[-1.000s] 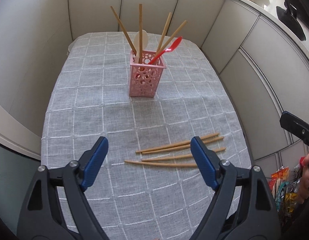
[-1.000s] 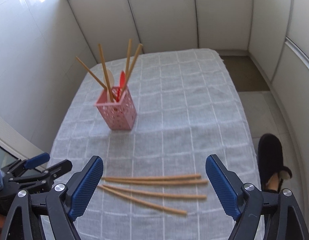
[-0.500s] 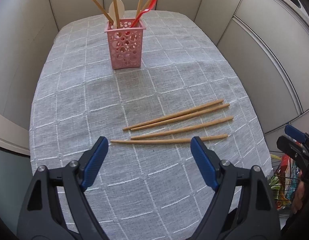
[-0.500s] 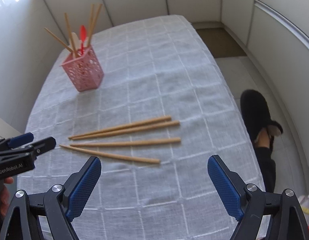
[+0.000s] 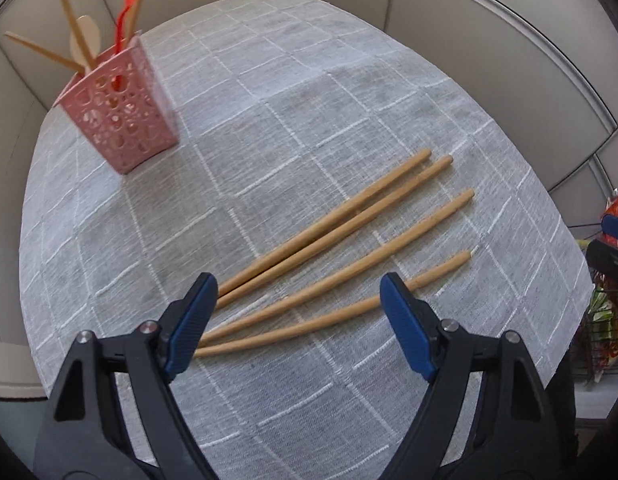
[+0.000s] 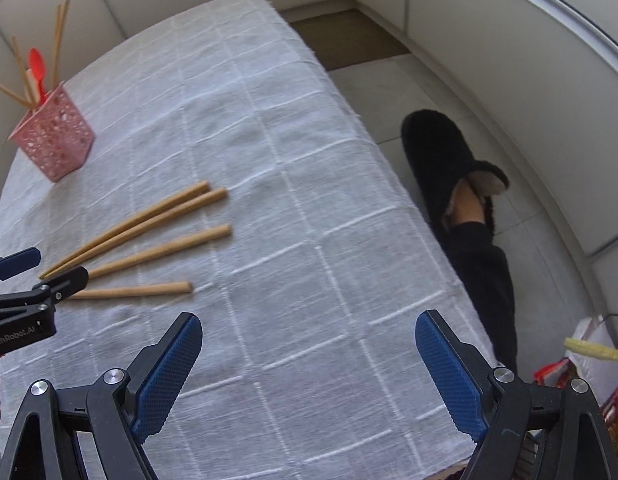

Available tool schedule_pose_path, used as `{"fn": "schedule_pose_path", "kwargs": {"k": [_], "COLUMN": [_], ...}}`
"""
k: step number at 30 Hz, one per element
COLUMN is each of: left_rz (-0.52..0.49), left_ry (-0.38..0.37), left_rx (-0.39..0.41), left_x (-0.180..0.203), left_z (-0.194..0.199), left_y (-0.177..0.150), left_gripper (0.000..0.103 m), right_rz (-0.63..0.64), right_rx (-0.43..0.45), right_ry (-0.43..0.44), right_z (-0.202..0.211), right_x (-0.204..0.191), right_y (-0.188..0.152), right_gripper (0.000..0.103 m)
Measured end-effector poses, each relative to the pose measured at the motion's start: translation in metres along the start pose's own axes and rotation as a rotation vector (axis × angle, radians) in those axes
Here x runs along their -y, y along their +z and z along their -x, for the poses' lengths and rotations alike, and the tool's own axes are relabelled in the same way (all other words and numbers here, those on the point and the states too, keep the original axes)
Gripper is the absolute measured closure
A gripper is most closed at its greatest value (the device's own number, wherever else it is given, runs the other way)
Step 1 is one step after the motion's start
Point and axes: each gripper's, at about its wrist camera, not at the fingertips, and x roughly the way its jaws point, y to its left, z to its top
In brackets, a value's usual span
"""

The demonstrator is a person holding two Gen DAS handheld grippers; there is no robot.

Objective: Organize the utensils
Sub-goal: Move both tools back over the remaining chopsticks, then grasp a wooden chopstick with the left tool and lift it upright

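- Left wrist view: left claw (image 5: 295,312) gapes wide over four loose tan wooden chopsticks (image 5: 341,236) lying on the grey checked worktop cloth (image 5: 309,80). Best straddle one stick near its thin end, then close squarely.
- Right wrist view: right claw (image 6: 309,376) spread apart, empty; pink perforated plastic holder (image 6: 55,142) stands well apart at the far left.

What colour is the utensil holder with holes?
Pink; the utensil holder shows best in the left wrist view.
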Motion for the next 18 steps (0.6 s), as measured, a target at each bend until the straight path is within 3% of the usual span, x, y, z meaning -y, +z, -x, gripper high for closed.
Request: {"fn": "schedule_pose_path", "kwargs": {"k": [1,3,8,18], "left_rz": [-0.017,-0.045,-0.028,-0.048], "left_ry": [-0.001,-0.017,-0.042,-0.132], "left_rx": [0.000,-0.005,0.015,0.010], "left_x": [0.004,0.011,0.016,0.019], "left_z": [-0.004,-0.012,-0.025,-0.042], "left_y": [0.003,0.011,0.032,0.053], "left_gripper": [0.028,0.045,0.065,0.070], "right_rz": [-0.008,-0.020,-0.032,-0.066], "right_rx": [-0.001,-0.009,-0.025,-0.035], "right_ry": [0.001,0.011,0.020,0.038], "right_z": [-0.001,-0.006,-0.014,-0.023], "right_x": [0.002,0.007,0.014,0.025], "right_y": [0.000,0.001,0.004,0.010], "right_gripper": [0.012,0.012,0.012,0.012]}}
